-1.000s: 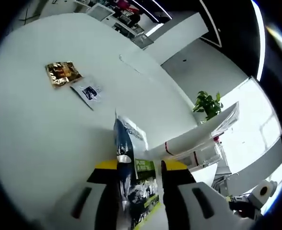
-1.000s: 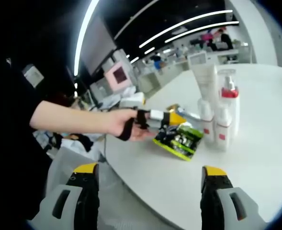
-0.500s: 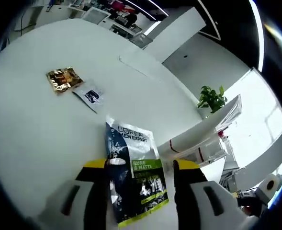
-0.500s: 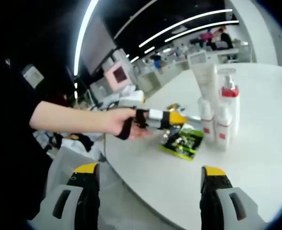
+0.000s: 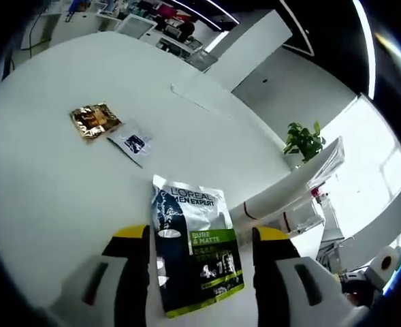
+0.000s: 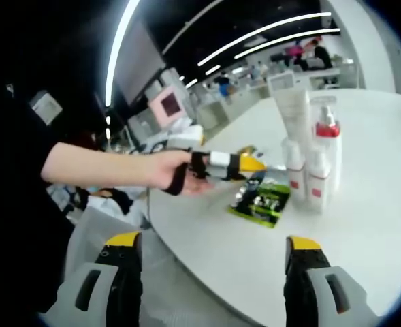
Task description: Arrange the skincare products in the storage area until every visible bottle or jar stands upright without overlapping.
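Note:
A dark L'Oreal sachet (image 5: 193,248) with a green band lies flat on the white table (image 5: 57,184), between the spread jaws of my left gripper (image 5: 201,235), which is open and holds nothing. In the right gripper view a hand holds that left gripper (image 6: 244,165) just above the same sachet (image 6: 261,201). Beside it stand a tall white tube (image 6: 294,119), a red-collared pump bottle (image 6: 325,139) and two small white bottles (image 6: 316,184), all upright. My right gripper (image 6: 214,245) hangs open off the table's near edge.
A gold sachet (image 5: 94,121) and a white-and-blue sachet (image 5: 133,142) lie farther out on the table. A potted plant (image 5: 302,142) stands beyond the bottles. The person's arm (image 6: 98,170) reaches in from the left. Desks and screens fill the background.
My left gripper opened and let go of the dark sachet, which went from standing on edge to lying flat. The left gripper drew back slightly. The right gripper stayed put.

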A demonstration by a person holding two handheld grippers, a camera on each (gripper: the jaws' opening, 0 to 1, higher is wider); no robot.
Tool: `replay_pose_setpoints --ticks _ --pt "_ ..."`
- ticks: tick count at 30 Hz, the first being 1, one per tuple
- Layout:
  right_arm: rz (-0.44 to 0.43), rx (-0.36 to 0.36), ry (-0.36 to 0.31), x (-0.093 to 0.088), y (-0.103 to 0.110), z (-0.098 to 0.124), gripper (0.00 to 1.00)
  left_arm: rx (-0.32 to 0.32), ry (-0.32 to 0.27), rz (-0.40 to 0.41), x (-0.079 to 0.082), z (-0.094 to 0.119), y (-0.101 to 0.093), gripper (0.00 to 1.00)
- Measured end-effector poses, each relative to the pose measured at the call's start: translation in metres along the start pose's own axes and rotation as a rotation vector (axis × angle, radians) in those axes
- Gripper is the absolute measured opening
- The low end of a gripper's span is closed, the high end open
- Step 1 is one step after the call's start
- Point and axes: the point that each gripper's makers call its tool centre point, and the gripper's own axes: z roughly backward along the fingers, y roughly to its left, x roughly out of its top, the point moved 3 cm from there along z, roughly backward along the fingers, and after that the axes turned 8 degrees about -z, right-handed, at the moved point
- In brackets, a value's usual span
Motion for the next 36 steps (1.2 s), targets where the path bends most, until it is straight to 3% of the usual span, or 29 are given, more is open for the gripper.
replay_pose_setpoints --ticks 10,15,17,21,24,29,36 --pt "0.019 -0.005 0.026 -0.003 0.001 -0.002 0.91 0.008 -0.034 -0.028 0.007 0.021 0.001 0.59" --pt "0.044 0.014 0.044 -0.004 0.005 -0.002 0.92 0.016 -0.069 -0.049 0.010 0.045 0.002 0.63" --pt "0.034 0.015 0.027 -0.001 0.003 0.000 0.93 0.019 -0.105 -0.030 0.010 0.055 0.003 0.65" --pt "-0.012 0.019 -0.022 0.008 -0.004 0.003 0.92 0.026 -0.107 -0.016 0.000 0.068 0.005 0.71" --pt "0.016 0.010 -0.010 0.009 -0.008 0.004 0.92 0.038 -0.110 -0.043 -0.006 0.079 0.005 0.75" --pt "0.035 0.010 -0.008 0.012 -0.011 0.005 0.93 0.034 -0.109 -0.173 -0.014 0.100 -0.002 0.84" --pt "0.058 0.013 0.004 0.012 -0.012 0.002 0.93 0.047 -0.109 -0.222 -0.023 0.124 -0.005 0.90"
